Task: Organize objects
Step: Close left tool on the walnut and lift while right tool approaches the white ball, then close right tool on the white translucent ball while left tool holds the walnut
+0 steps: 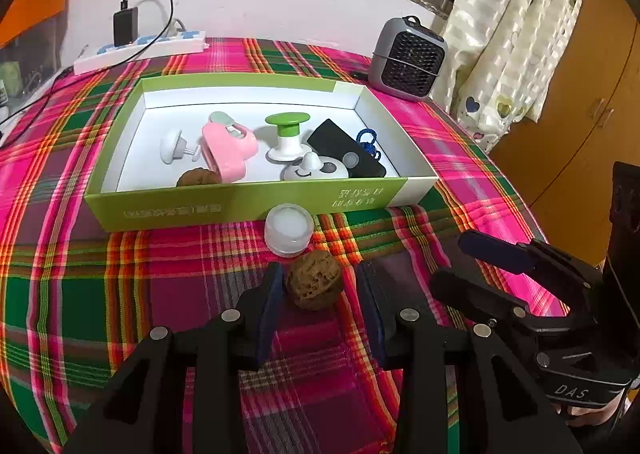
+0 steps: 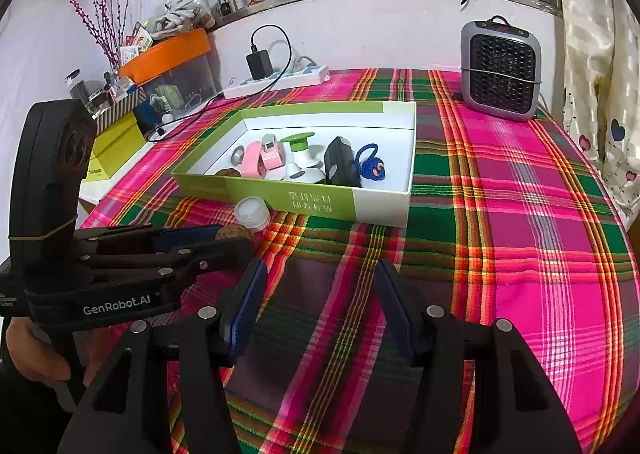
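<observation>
A brown walnut (image 1: 315,280) lies on the plaid tablecloth between the open fingers of my left gripper (image 1: 320,286); the left finger is close to it, the right one apart. A white bottle cap (image 1: 289,229) sits just beyond, against the green-and-white box (image 1: 256,205). The box holds a second walnut (image 1: 199,177), a pink tool (image 1: 228,147), a green-topped stopper (image 1: 286,133), a white knob (image 1: 172,145), a panda toy (image 1: 316,169), a black case (image 1: 346,151) and a blue cord (image 1: 368,139). My right gripper (image 2: 320,274) is open and empty over bare cloth; it also shows in the left wrist view (image 1: 472,262).
A grey fan heater (image 2: 500,71) stands at the back right of the table. A white power strip (image 2: 276,79) with a black charger lies at the back. Boxes and clutter (image 2: 132,93) stand off the table's left edge. A curtain (image 1: 520,33) hangs at the right.
</observation>
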Demonstrator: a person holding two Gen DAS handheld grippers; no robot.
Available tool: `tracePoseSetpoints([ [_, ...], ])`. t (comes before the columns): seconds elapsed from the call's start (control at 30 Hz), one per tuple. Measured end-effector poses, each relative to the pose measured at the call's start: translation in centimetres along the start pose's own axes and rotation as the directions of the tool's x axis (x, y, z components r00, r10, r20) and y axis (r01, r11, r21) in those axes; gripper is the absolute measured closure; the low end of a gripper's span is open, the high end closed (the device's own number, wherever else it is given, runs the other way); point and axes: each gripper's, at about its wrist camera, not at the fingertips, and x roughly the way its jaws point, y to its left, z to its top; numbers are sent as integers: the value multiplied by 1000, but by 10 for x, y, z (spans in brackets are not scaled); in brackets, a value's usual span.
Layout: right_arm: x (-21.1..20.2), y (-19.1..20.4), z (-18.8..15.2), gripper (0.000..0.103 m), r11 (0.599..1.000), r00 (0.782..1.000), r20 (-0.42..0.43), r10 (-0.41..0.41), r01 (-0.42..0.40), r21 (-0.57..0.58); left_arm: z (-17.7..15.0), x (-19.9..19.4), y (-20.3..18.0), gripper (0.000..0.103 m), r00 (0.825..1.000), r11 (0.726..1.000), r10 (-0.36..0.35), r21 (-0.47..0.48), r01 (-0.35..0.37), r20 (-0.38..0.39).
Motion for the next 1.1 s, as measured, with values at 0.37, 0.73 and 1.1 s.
tracePoseSetpoints([
  [0.37, 1, -2, 1, 46, 1000, 1000, 2, -3, 3, 10, 1, 6, 1, 71, 1000, 1000, -3, -8, 3, -1],
  [0.73, 5, 3, 4, 46, 1000, 1000, -8, -13, 13, 1, -1, -5, 11, 73, 1000, 1000, 6, -4, -6, 16],
  [1.1, 17, 24, 17, 46, 999, 1000, -22, -14, 13, -41, 8, -32, 44, 73, 996, 998, 63, -19, -62, 70],
])
